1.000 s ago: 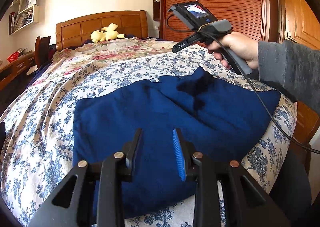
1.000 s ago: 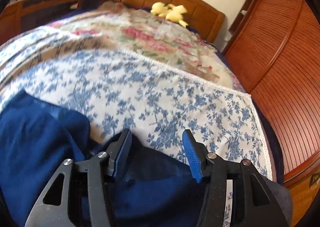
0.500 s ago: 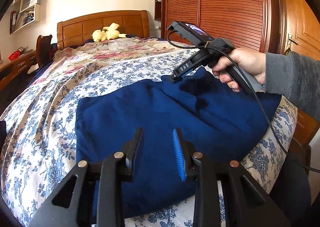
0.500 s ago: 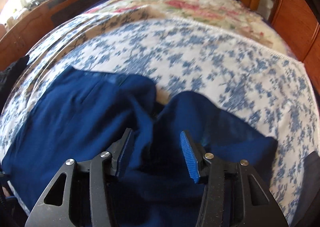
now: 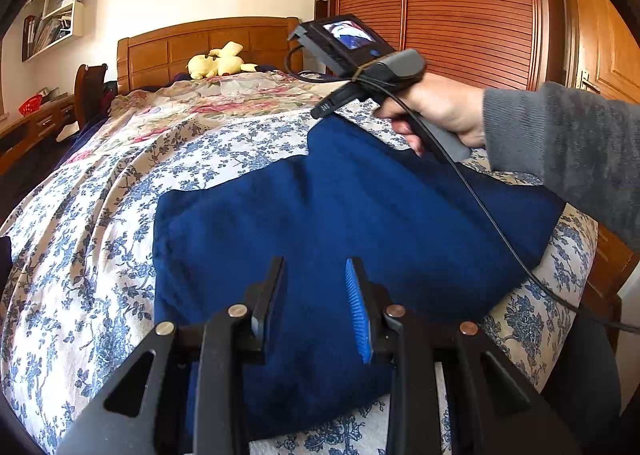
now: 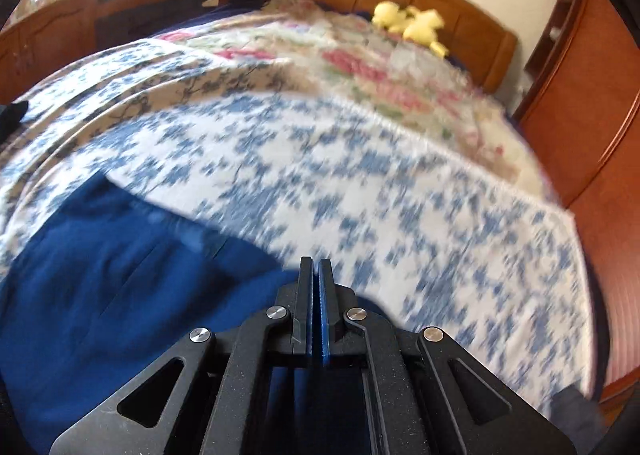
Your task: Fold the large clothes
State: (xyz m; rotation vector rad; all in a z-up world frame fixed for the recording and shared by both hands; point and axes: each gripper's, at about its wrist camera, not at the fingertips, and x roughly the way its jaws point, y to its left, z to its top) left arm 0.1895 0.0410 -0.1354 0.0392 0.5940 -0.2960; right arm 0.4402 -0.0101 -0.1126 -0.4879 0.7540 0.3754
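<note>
Dark blue garment is spread flat on the blue-floral bedspread near the bed's foot. Left gripper is held just above its near edge, jaws apart w/ nothing between. Right gripper, gripped by a hand, has just been closed; jaws are pressed together at the garment's far corner. Whether cloth is pinched can't be told.
</note>
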